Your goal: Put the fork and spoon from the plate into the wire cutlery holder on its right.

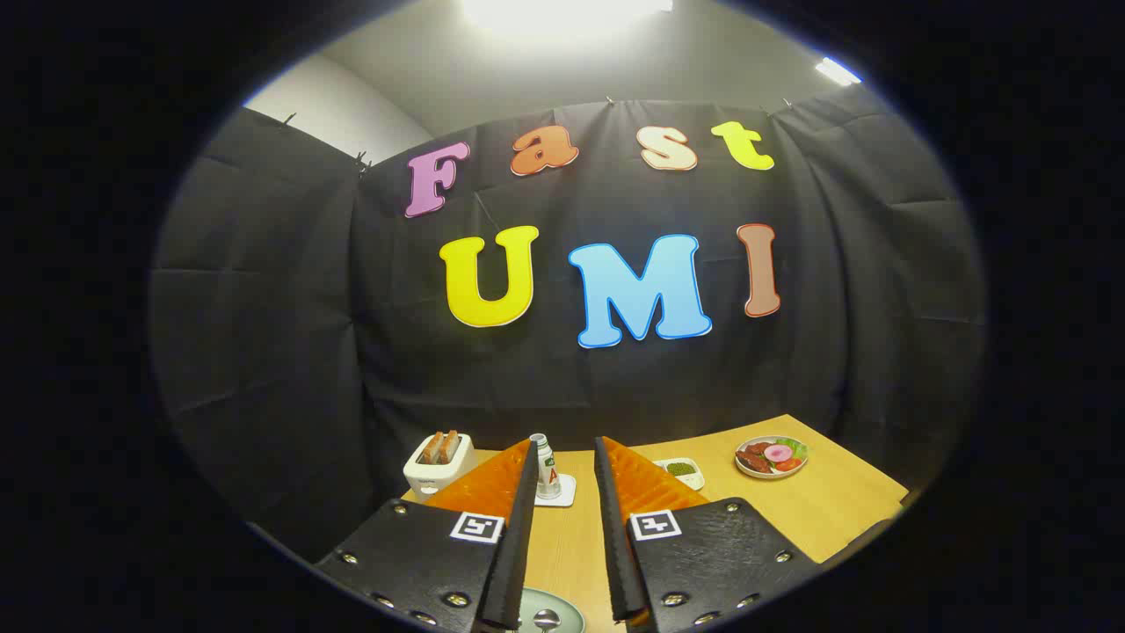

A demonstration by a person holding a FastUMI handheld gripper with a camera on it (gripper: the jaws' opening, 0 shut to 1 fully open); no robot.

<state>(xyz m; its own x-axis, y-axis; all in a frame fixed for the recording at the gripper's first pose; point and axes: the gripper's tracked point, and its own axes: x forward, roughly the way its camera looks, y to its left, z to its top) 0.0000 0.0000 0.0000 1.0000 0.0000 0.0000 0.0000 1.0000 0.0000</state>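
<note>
My gripper (564, 457) hangs above the wooden table (835, 510), its fingers open with only air between them. Low down between the fingers, close under me, I see part of a pale green plate (567, 620) with the bowl of a spoon (546, 619) on it. The rest of the plate is hidden by the fingers.
Beyond the fingertips a small bottle (546, 470) stands on a white coaster (562, 494). A white toaster (438, 464) with bread sits at the back left. A small white dish (682, 473) of greens and a plate of food (771, 457) lie to the right.
</note>
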